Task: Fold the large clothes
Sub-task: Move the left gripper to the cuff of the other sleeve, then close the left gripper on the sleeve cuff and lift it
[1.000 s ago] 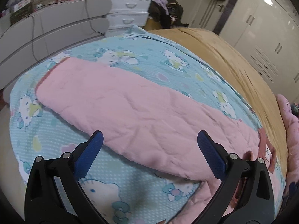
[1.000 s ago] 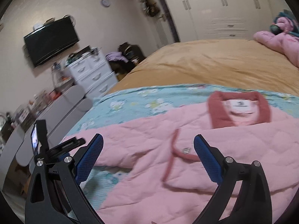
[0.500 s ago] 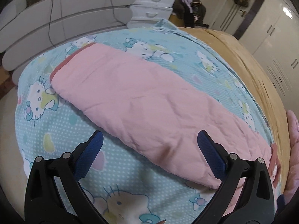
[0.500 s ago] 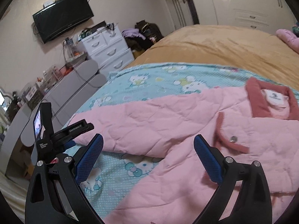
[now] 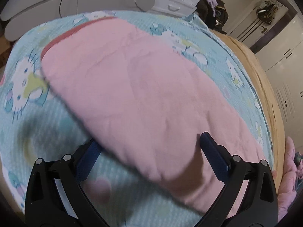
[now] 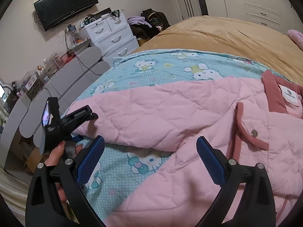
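A pink quilted jacket (image 6: 189, 117) with a dark pink collar (image 6: 269, 87) lies spread on the blue cartoon-cat sheet (image 6: 164, 70). Its long sleeve (image 5: 136, 87) stretches out to a dark pink cuff (image 5: 62, 36) near the bed's end. My left gripper (image 5: 149, 143) is open and low over the sleeve's near edge, one finger tucked by the edge and the other over the fabric. In the right wrist view, a hand holds the left gripper (image 6: 90, 116) at the sleeve. My right gripper (image 6: 149, 147) is open above the sheet between sleeve and jacket body, holding nothing.
A tan blanket (image 6: 227, 36) covers the far bed. White drawers (image 6: 111, 36) and a grey rounded board (image 6: 62, 83) stand past the bed's end, with a wall TV (image 6: 66, 3) above. Wardrobe doors (image 5: 284, 56) are at the right. Pink fabric (image 5: 291, 170) lies at the right edge.
The left gripper has dropped and moved in onto the sleeve, now straddling its near edge. The right gripper has tilted down closer to the jacket. Both stay open.
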